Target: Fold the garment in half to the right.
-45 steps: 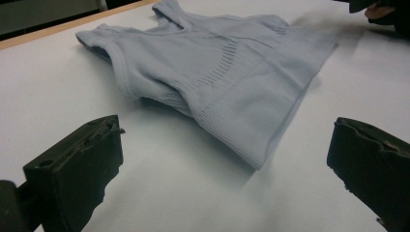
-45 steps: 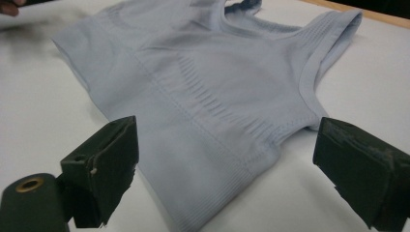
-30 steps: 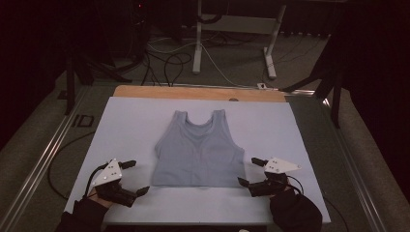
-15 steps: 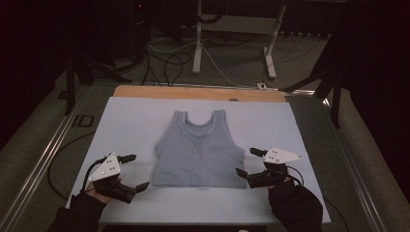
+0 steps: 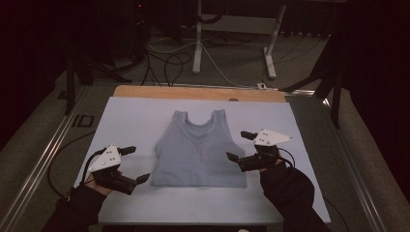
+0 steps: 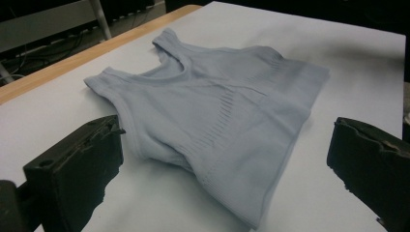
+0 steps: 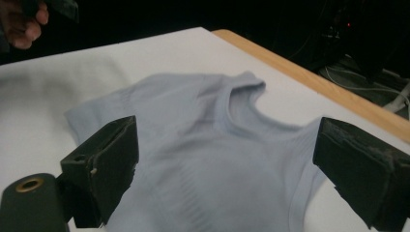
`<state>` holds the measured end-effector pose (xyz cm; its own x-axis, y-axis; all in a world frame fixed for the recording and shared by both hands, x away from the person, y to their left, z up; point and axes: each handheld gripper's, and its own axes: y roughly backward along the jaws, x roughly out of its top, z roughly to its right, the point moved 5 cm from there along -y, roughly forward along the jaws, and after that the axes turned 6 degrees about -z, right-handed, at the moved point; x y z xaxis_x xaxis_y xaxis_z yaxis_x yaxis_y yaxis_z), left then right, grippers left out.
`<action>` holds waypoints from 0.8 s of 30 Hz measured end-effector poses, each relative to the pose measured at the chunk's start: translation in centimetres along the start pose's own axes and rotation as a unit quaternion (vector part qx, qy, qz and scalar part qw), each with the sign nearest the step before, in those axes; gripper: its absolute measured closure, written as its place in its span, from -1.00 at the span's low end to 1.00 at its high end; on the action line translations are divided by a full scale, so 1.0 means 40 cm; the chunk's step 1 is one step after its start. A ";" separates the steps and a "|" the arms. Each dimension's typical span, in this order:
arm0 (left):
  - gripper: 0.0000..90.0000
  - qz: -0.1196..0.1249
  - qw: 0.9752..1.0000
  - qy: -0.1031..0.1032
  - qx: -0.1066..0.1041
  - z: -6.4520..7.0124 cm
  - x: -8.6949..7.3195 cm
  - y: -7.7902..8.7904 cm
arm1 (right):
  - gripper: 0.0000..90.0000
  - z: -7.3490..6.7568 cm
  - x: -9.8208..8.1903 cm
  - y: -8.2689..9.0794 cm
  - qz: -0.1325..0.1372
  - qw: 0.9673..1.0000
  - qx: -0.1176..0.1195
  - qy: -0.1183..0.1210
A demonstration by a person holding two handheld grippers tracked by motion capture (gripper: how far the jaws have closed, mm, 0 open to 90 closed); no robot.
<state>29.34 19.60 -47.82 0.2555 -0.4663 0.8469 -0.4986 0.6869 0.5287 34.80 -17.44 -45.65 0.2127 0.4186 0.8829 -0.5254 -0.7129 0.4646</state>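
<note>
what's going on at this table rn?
A person holds tongs in each hand beside a light grey tank top that lies flat on the white table cover, straps pointing away from them. The left tongs sit open just off the top's lower left corner; the right tongs are open at its right edge. Neither has hold of the fabric yet, so it looks like the moment before a grab, possibly for folding.

Left gripper [image 5: 133, 164] and right gripper [image 5: 241, 145] both gape wide, facing inward
</note>
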 end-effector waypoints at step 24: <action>-0.99 -0.040 0.999 0.015 0.033 -0.018 0.035 -0.035 | -0.80 0.016 0.120 -0.195 -0.010 0.999 0.040 0.018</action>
<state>31.01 18.39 -47.36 0.3214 -0.4997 0.8044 -0.5292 0.6097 0.5902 40.45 -10.22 -45.01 0.1930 0.4522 0.8708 -0.4525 -0.7465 0.4879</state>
